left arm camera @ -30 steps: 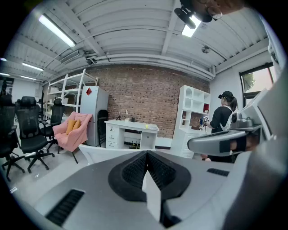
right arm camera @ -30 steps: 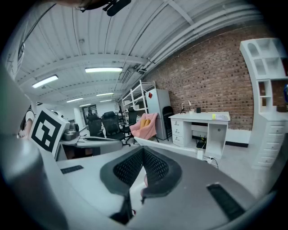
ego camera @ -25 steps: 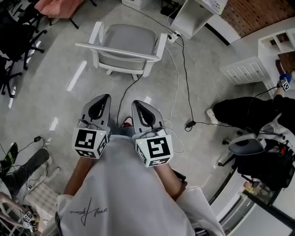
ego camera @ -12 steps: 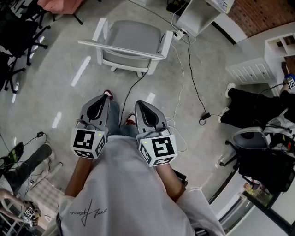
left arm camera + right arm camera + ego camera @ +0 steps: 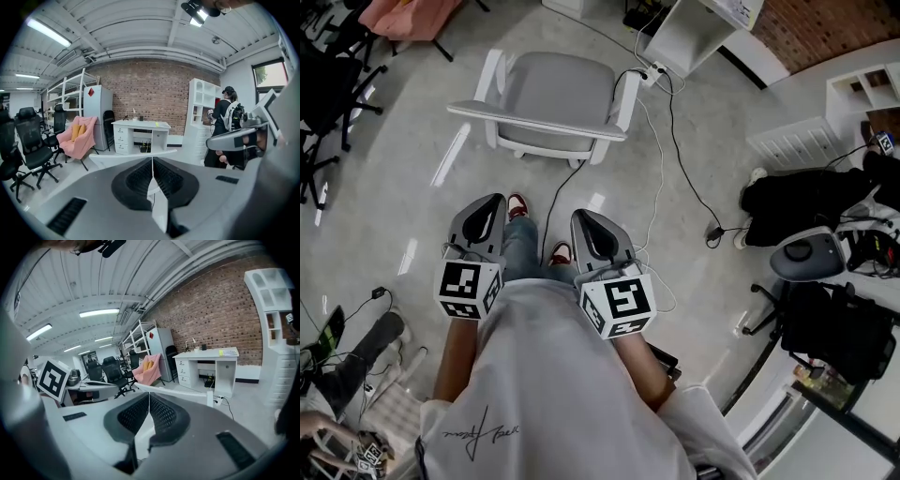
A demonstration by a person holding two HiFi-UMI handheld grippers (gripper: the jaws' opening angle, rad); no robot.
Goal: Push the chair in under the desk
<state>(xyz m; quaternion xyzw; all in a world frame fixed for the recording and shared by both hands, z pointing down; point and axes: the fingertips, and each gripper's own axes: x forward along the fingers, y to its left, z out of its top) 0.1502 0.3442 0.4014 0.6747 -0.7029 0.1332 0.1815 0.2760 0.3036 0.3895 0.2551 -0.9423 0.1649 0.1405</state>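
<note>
Brick-walled office space is surrounding us. We are holding the left gripper (image 5: 492, 202) and right gripper (image 5: 580, 218) side by side above the grey floor, both with jaws pressed together on nothing. The white chair (image 5: 553, 94) is standing ahead, near the white desk (image 5: 140, 125) but not under it. Dark cables (image 5: 144, 147) are sitting in the desk's knee space. Only the gripper views are showing the pink armchair (image 5: 80, 140) cradling a yellow cushion (image 5: 77, 131).

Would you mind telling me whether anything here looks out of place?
The white chair stands out on the open floor, not tucked under the white desk, and a black cable trails across the floor to its base, where it might snag.
</note>
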